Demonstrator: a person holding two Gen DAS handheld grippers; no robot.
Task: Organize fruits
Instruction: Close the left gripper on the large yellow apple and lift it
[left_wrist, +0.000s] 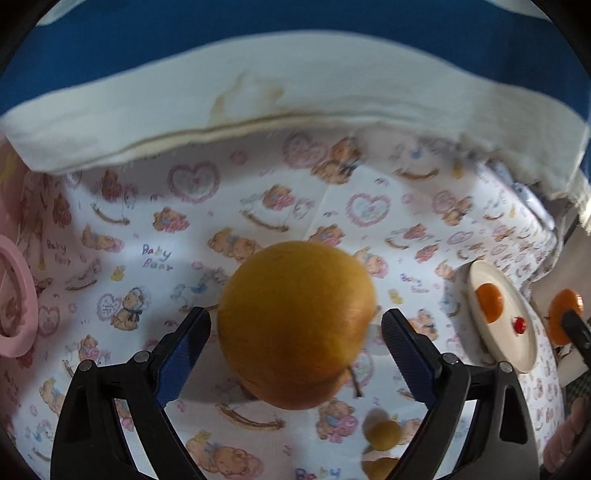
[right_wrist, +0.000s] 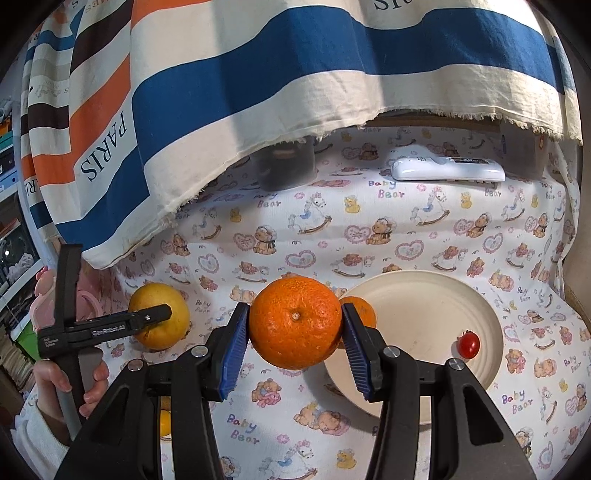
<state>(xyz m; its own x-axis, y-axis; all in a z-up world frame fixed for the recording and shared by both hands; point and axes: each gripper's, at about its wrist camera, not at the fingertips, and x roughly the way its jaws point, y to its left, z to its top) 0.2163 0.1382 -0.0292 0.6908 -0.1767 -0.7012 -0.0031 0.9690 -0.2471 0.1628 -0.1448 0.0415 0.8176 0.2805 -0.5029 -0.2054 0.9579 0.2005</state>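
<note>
A big yellow-orange fruit (left_wrist: 295, 325) with a short stem rests on the bear-print cloth (left_wrist: 207, 206). My left gripper (left_wrist: 297, 317) straddles it, open; thin slivers of cloth show between each blue pad and the skin. From the right wrist view the same yellow fruit (right_wrist: 159, 314) sits at the left, with the left gripper (right_wrist: 147, 319) seen side-on in front of it. My right gripper (right_wrist: 295, 321) is shut on an orange (right_wrist: 295, 323), held just left of a cream plate (right_wrist: 424, 295). On the plate lie a second orange (right_wrist: 364, 312) and a cherry tomato (right_wrist: 469, 343).
A pink plate (left_wrist: 14, 302) lies at the far left. Two small yellow fruits (left_wrist: 384, 435) sit near the left gripper. A striped cloth (right_wrist: 258, 92) hangs over the back, with a dark container (right_wrist: 284, 166) under it and a white remote (right_wrist: 447, 170) beside. A hand (right_wrist: 55, 387) grips the left handle.
</note>
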